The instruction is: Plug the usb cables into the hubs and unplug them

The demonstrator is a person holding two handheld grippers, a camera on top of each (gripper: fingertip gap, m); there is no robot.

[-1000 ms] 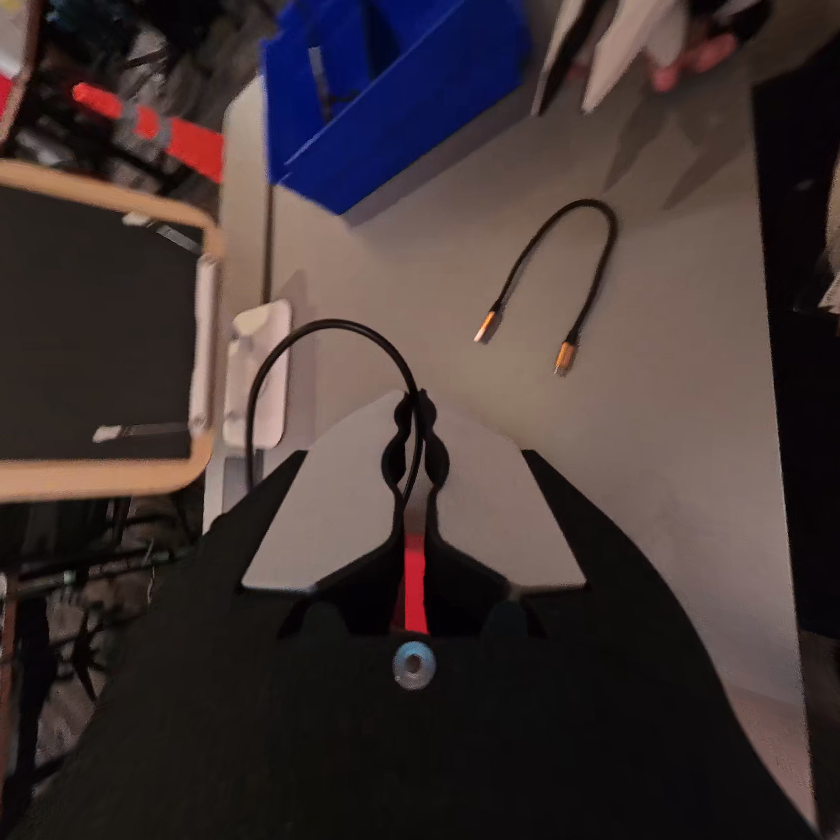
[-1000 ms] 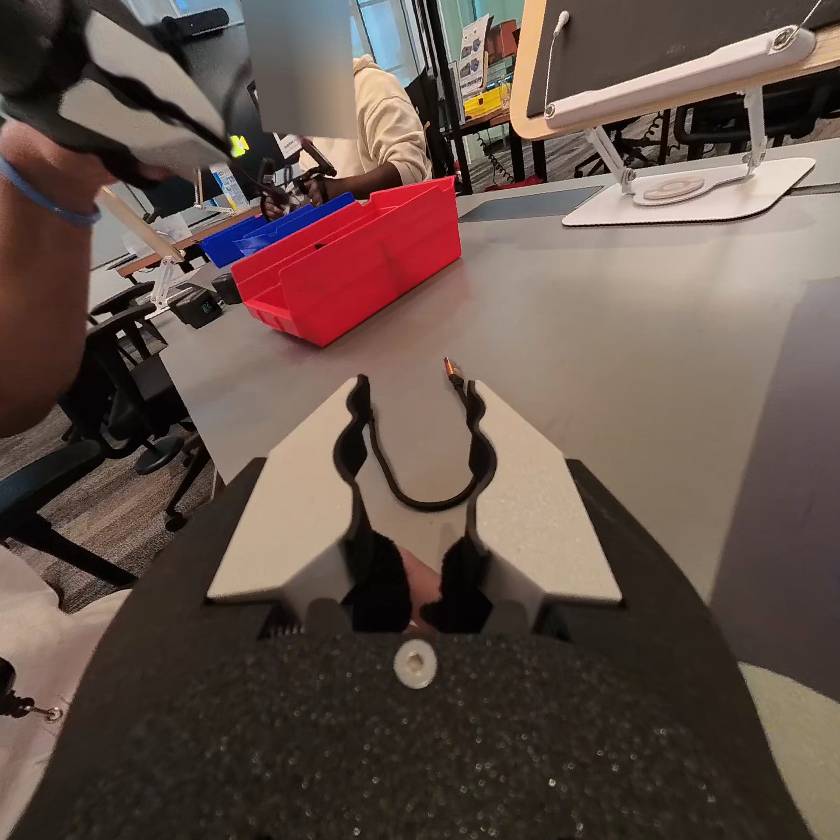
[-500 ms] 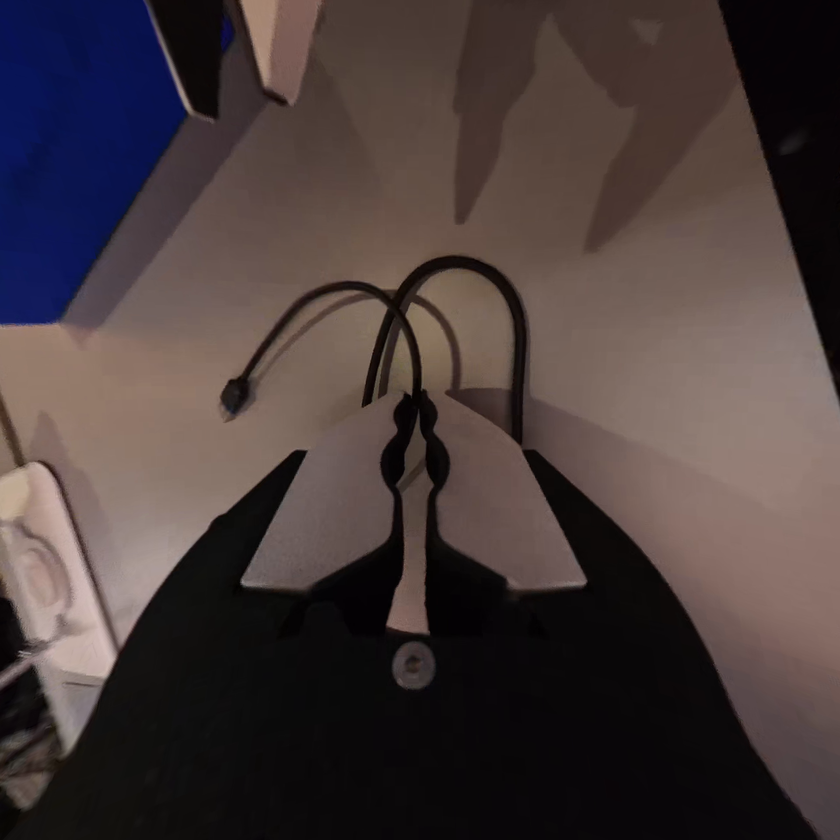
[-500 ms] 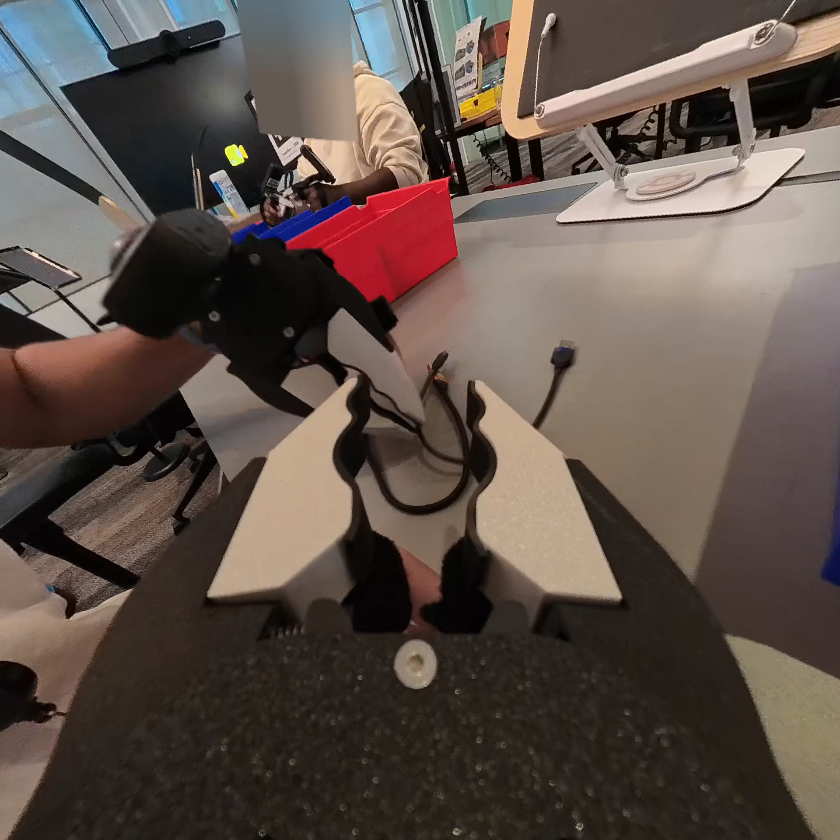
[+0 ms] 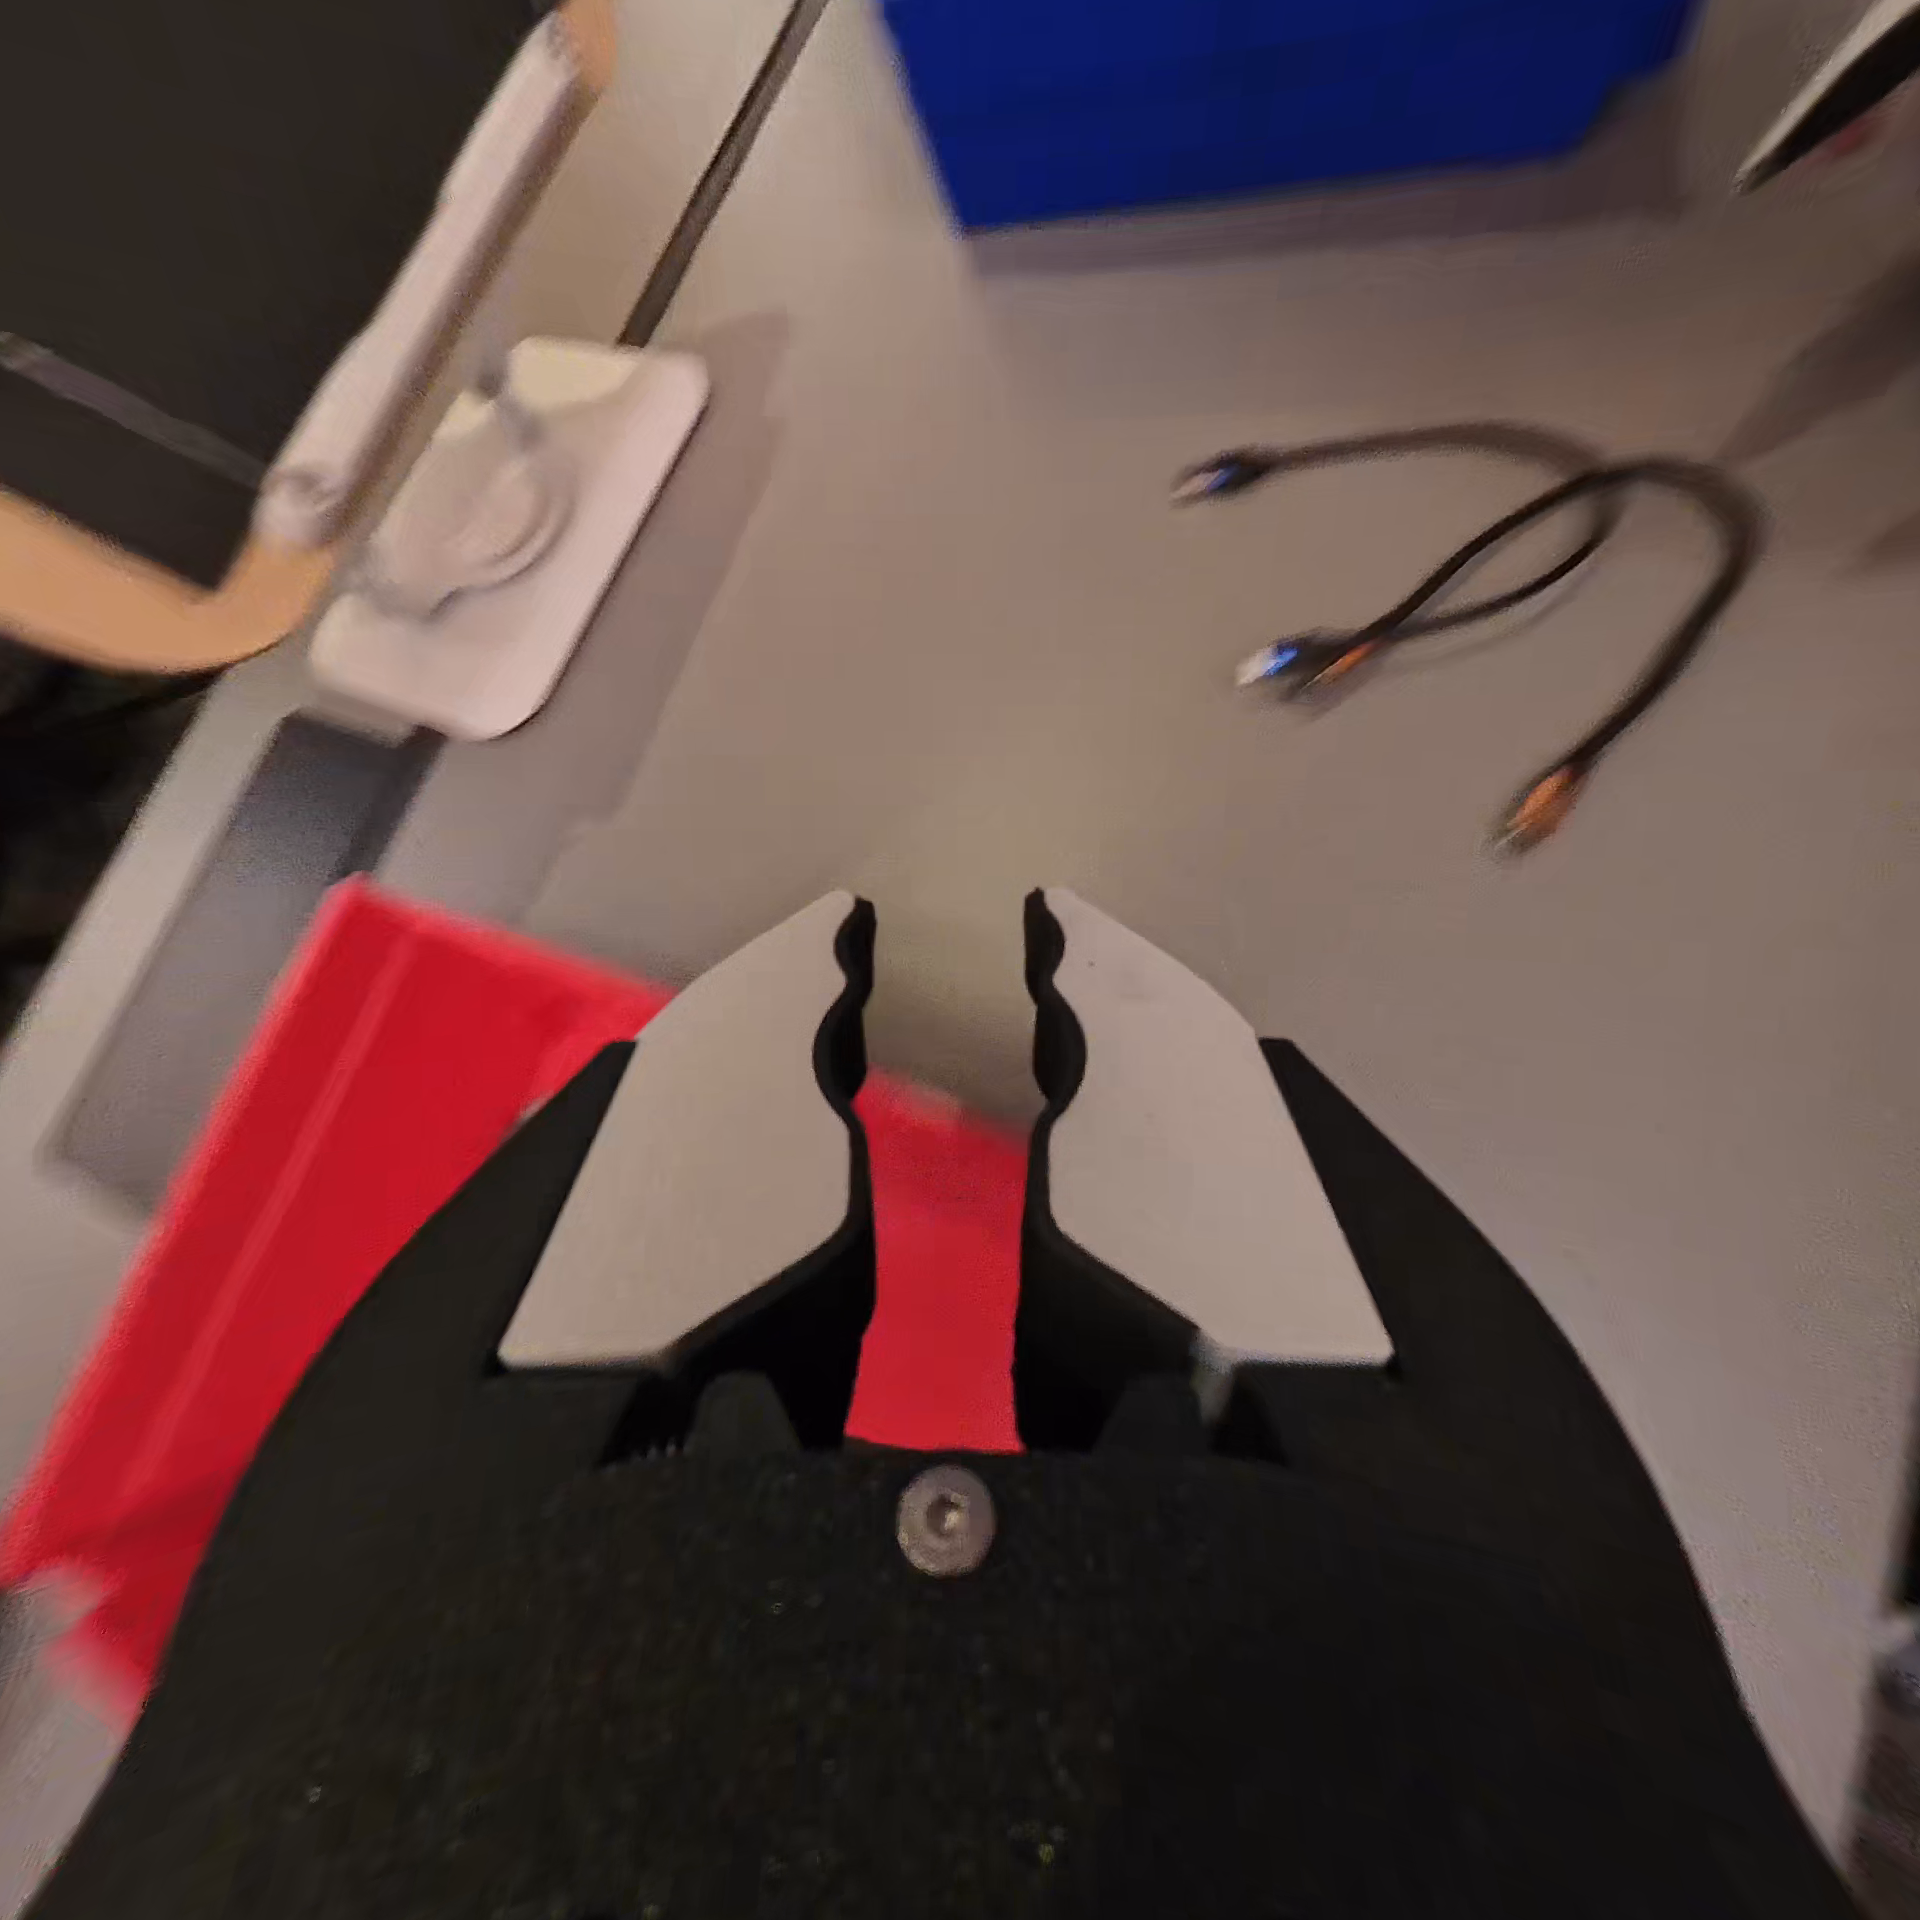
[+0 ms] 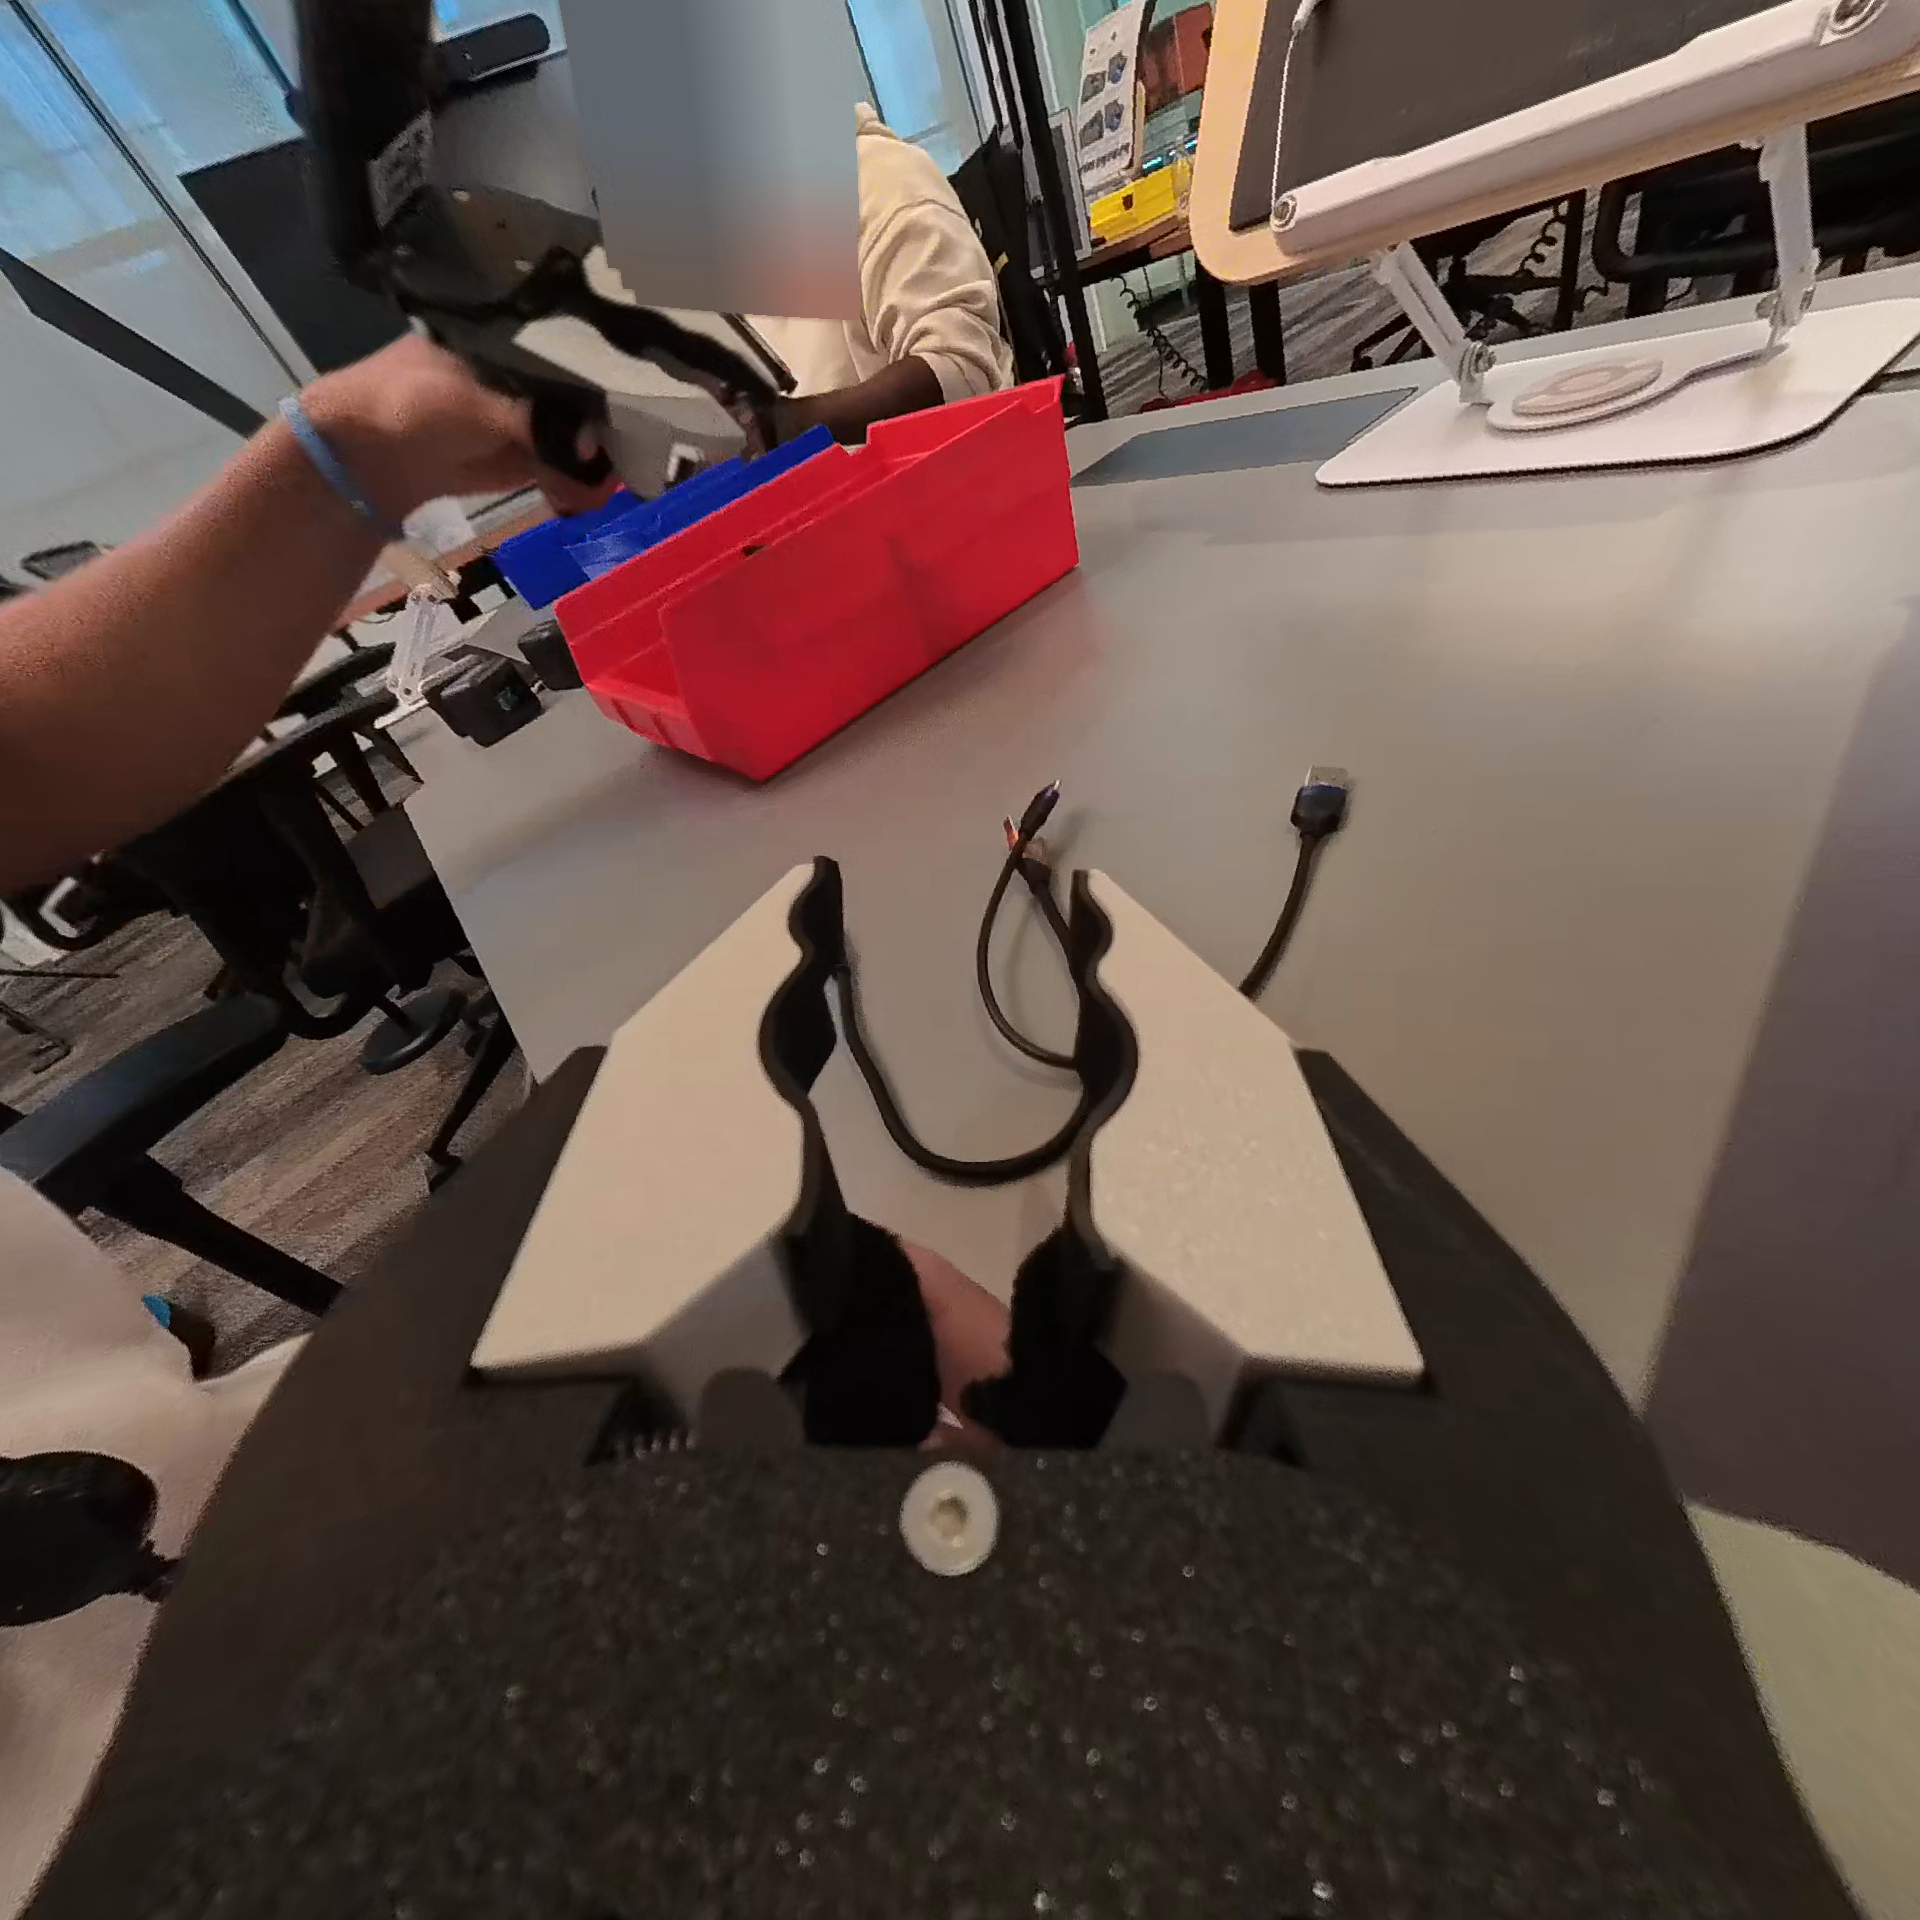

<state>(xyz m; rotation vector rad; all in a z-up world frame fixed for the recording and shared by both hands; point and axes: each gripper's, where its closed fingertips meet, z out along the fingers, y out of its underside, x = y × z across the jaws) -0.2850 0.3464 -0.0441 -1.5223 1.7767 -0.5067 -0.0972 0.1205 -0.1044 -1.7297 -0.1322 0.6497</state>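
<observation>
We are holding our left gripper parted and empty above the red bin. Our right gripper, spread wide, is straddling two black cables lying crossed on the grey table.

Left claw released blue-tipped cable beside other cable, opened, lifted above red bin.

Each gripper has a black, grainy, rounded body with one silver screw at its centre. The left gripper and right gripper both carry two pale grey wedge-shaped fingers lined with wavy black pads. A blue wristband circles the person's left wrist.
</observation>
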